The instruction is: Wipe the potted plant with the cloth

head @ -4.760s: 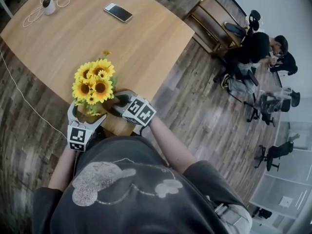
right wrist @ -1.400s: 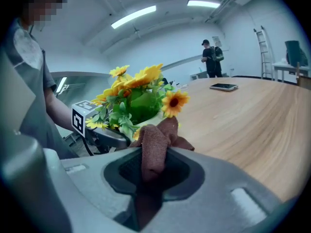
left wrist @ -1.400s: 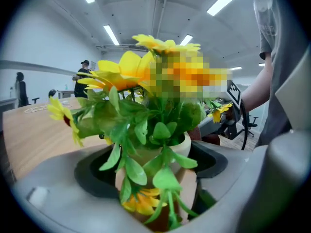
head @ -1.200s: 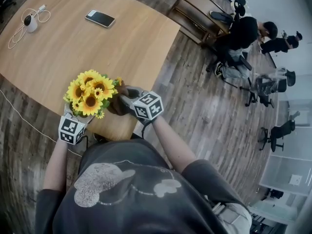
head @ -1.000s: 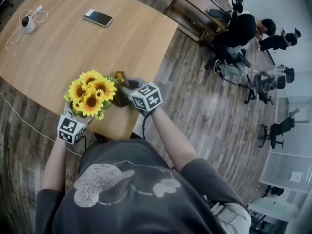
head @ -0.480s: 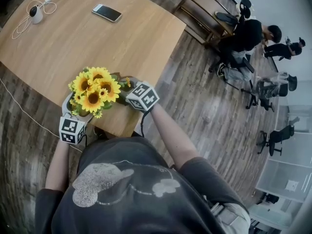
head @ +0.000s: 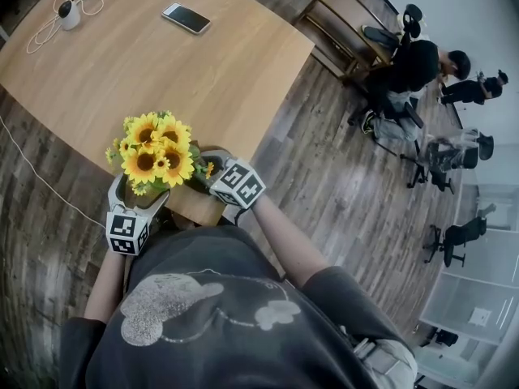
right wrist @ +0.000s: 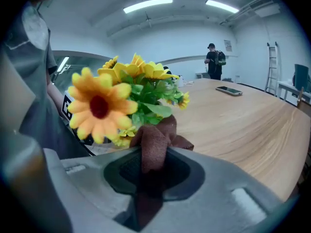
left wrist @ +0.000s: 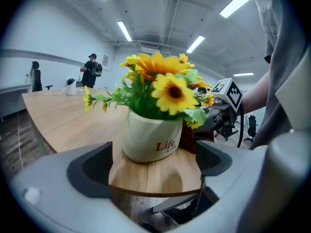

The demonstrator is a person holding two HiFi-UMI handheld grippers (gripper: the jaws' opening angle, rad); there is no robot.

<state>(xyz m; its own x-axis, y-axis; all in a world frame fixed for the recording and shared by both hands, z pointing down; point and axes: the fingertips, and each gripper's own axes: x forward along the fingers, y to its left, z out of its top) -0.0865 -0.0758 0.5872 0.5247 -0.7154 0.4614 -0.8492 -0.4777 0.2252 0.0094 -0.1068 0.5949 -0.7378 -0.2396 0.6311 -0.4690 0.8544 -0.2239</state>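
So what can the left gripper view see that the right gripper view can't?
Only the left gripper view shows the white pot with "Life" printed on it, standing just ahead of the open left gripper, which holds nothing. Only the right gripper view shows the phone and the ladder, plus the right gripper shut on the brown cloth. Both show the sunflowers, the wooden table and a person standing far off. A bit of the cloth also seems to peek out beside the pot in the left gripper view.
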